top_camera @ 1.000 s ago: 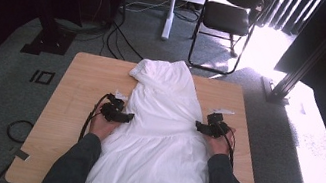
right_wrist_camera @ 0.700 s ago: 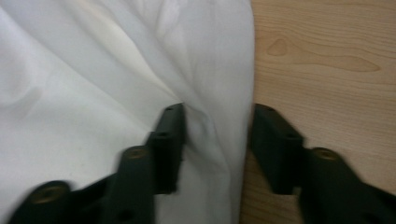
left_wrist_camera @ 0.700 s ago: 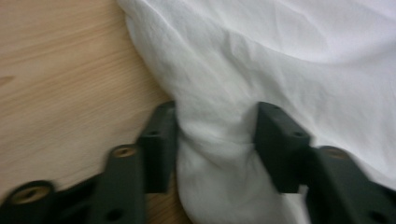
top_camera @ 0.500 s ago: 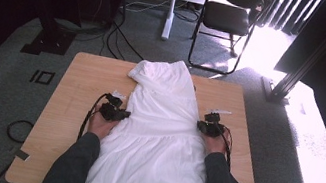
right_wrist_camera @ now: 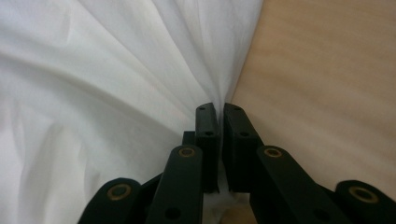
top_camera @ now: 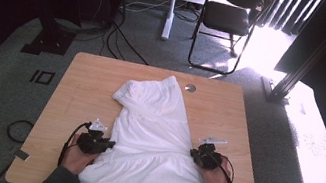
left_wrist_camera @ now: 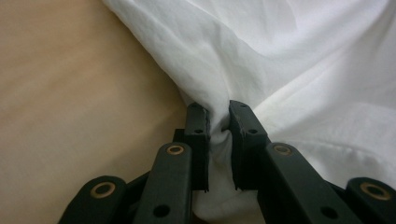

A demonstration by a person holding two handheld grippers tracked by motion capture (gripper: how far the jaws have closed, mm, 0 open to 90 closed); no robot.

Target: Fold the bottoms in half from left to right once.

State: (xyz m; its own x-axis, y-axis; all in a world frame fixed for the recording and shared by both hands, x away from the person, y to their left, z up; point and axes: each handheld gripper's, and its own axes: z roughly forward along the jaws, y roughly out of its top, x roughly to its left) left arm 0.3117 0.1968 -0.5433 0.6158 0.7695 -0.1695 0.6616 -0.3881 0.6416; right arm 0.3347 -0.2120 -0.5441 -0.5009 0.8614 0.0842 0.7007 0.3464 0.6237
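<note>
Once clamped on the white garment [top_camera: 152,140], left gripper [left_wrist_camera: 218,122] at 9 o'clock, right gripper [right_wrist_camera: 220,108] at 3, dragged nearward; ready for straightening

White garment [top_camera: 152,140], rumpled, lying lengthwise on table, near end overhanging

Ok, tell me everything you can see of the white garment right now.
The white garment is plain, soft woven cloth, creased, with a gathered seam across its middle. It lies lengthwise on the wooden table, its narrow far end rumpled and folded over, its wide near end running over the table's near edge between the person's forearms. The left gripper pinches a bunch of cloth at one side edge; the right gripper clamps the opposite edge. Folds fan out from both grips.
</note>
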